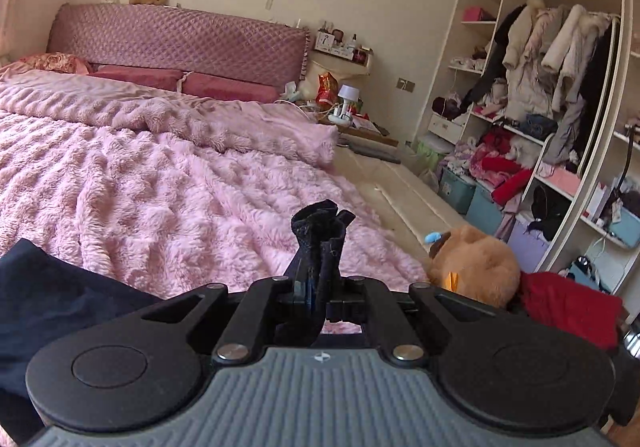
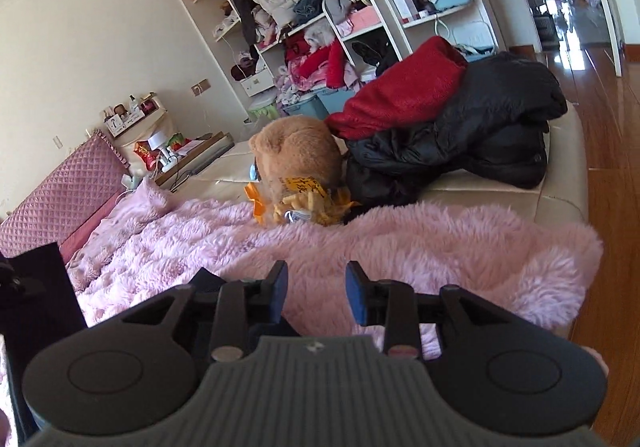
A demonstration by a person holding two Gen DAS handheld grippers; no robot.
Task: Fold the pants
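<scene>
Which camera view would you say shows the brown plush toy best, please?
The right wrist view: the brown plush toy sits near centre, unobstructed, lying on the bed beside the red garment, with its yellow fringe visible. In the left wrist view the toy sits low at the right, its lower part hidden behind the left gripper.

Fluffy pink blanket (image 1: 160, 183), glossy wood floor (image 2: 608, 151)

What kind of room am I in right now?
Almost certainly a home bedroom: there's a bed with a fluffy pink blanket and a quilted pink headboard, plus an open wardrobe hung with coats and shelves piled with clothes.
</scene>
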